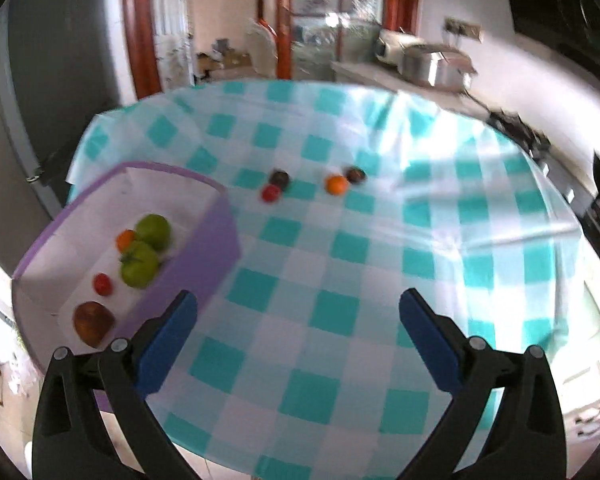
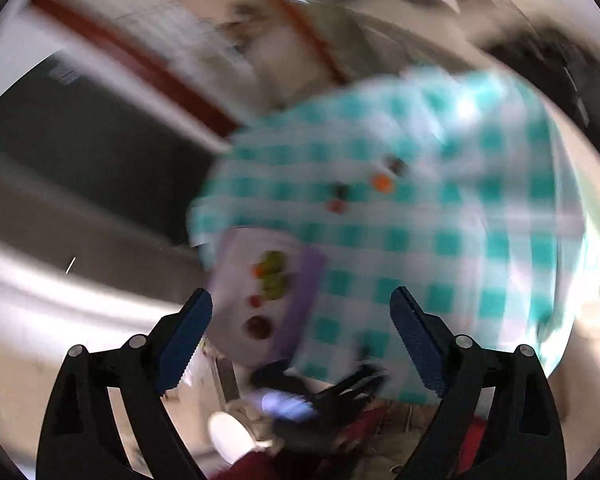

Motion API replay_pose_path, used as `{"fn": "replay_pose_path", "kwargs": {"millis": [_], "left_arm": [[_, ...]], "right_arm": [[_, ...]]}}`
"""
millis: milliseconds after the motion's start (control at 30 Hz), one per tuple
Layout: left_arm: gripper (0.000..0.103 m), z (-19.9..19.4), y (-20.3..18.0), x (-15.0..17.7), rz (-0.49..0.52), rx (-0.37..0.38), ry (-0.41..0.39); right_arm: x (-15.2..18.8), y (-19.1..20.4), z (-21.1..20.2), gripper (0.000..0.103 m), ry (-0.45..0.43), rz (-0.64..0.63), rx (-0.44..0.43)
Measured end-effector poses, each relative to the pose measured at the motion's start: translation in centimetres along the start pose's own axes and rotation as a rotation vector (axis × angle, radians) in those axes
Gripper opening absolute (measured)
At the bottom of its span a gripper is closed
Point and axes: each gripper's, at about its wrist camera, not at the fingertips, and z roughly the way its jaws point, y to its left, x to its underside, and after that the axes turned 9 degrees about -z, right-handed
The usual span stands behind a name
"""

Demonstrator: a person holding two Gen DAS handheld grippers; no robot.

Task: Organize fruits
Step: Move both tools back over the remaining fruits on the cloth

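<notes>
Left tool (image 1: 298, 304) open; counter appliances (image 1: 428, 60) beyond table (image 1: 340, 260).

I'm looking into a home kitchen — the tabletop (image 1: 340, 264) wears a teal-and-white checked cloth (image 1: 480, 216), and along the white wall beyond runs a counter (image 1: 380, 72) carrying shiny metal appliances (image 1: 432, 64). A dark fridge-like cabinet (image 1: 56, 92) stands to the left. Past a red-brown wooden door frame (image 1: 140, 32) I can see another lived-in room — blurred, with cluttered furniture.
</notes>
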Motion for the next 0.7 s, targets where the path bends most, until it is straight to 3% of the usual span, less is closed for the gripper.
{"fn": "replay_pose_path", "kwargs": {"millis": [133,233,300,400,433,500,700], "left_arm": [[0.101,1.9,-2.5,1.6,0.074,0.026,0.081],[0.101,3.1,-3.8,2.3,0.12,0.045,0.121],[0.101,3.9,-4.2,2.6,0.139,0.051,0.138],[0.101,5.8,-4.1,2.6,0.141,0.056,0.173],[0.101,6.7,-3.9,2.5,0.13,0.061,0.183],[0.101,8.1,-3.5,2.2,0.119,0.059,0.204],[0.101,12.5,-1.9,-0.1,0.121,0.058,0.244]], "right_arm": [[-1.9,6.5,-7.0,0.089,-0.149,-0.198,-0.05],[-3.5,7.6,-10.2,0.089,-0.255,-0.235,-0.064],[-3.9,7.1,-10.5,0.089,-0.326,-0.269,0.003],[-5.0,5.1,-7.2,0.089,-0.238,-0.225,0.044],[-5.6,4.4,-5.0,0.089,-0.167,-0.214,0.084],[-7.0,3.7,-1.8,0.089,-0.027,-0.218,0.048],[-12.2,0.9,4.4,0.089,0.019,-0.166,0.131]]}}
